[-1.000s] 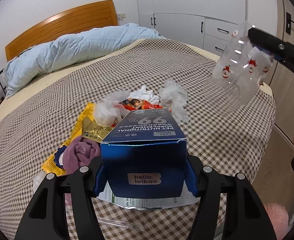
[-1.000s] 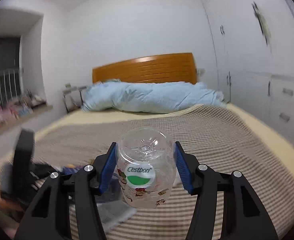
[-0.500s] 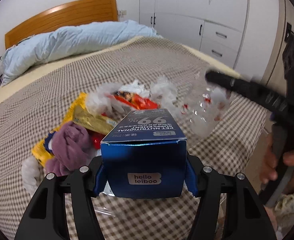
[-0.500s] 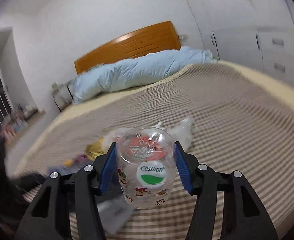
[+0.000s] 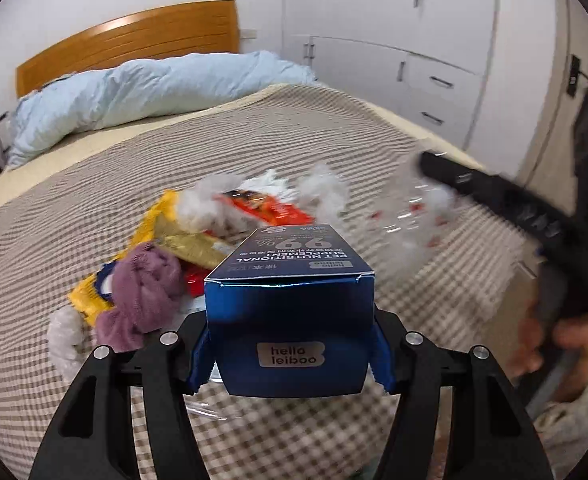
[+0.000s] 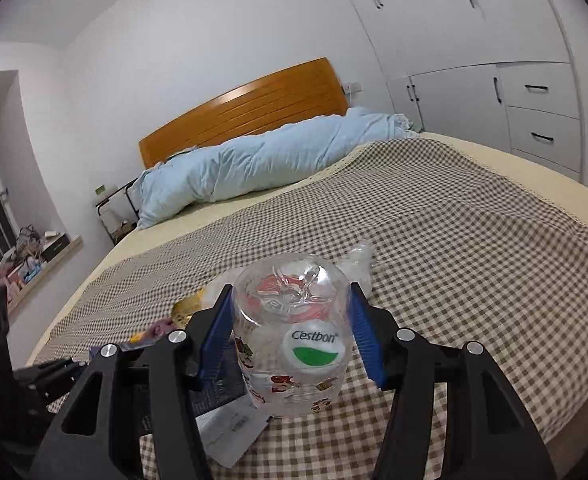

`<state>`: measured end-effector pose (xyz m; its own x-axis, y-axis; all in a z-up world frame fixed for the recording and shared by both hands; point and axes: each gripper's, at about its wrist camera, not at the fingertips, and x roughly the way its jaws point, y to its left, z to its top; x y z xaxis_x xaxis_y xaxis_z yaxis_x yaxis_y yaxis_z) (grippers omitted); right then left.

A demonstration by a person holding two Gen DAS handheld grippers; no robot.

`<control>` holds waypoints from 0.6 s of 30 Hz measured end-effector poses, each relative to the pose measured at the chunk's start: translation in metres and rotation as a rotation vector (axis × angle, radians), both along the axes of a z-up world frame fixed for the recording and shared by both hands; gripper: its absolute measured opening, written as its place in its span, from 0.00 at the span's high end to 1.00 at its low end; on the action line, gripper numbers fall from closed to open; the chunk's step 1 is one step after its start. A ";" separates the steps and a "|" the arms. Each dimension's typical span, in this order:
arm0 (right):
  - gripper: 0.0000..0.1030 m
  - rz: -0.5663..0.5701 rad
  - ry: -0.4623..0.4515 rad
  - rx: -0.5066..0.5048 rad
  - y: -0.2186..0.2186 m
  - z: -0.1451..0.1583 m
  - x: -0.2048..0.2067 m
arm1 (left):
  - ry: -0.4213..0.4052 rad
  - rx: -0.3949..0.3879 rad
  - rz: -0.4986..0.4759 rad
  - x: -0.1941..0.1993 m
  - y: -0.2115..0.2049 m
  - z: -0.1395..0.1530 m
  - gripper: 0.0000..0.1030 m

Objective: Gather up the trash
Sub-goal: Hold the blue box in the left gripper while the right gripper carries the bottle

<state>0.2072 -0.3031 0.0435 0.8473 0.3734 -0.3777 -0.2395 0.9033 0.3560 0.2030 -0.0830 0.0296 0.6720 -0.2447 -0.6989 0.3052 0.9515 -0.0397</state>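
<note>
My left gripper [image 5: 290, 344] is shut on a dark blue carton [image 5: 290, 312] marked "hello leiboo", held over the near end of the bed. Beyond it a pile of trash lies on the checked cover: a yellow wrapper [image 5: 158, 236], a red packet [image 5: 266, 208], white crumpled tissue [image 5: 321, 188] and a purple cloth [image 5: 142, 292]. My right gripper [image 6: 290, 336] is shut on a clear plastic bottle [image 6: 290, 328] with a Cestbon label, bottom end facing away. In the left wrist view that bottle [image 5: 413, 216] and the right gripper's black body [image 5: 505, 204] appear blurred at right.
A checked bed cover [image 6: 453, 240] spans the bed, with a rolled light blue duvet [image 6: 278, 160] by the wooden headboard [image 6: 246, 108]. White wardrobes and drawers [image 6: 533, 100] stand at right. A person's hand [image 5: 561, 340] grips the right tool. A printed paper [image 6: 230, 428] lies under the bottle.
The right gripper has come down with the bottle and rolled, now low beside the trash pile. The left gripper has shifted a little with the blue carton still in it.
</note>
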 end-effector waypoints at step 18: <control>0.47 -0.043 -0.033 -0.135 0.027 -0.011 -0.001 | -0.059 -0.108 -0.014 -0.018 0.004 0.030 0.43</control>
<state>0.2062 -0.2760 0.0327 0.8740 0.2846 -0.3940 -0.2093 0.9520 0.2234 0.1847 -0.0787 0.0600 0.7074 -0.3263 -0.6269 0.3235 0.9382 -0.1233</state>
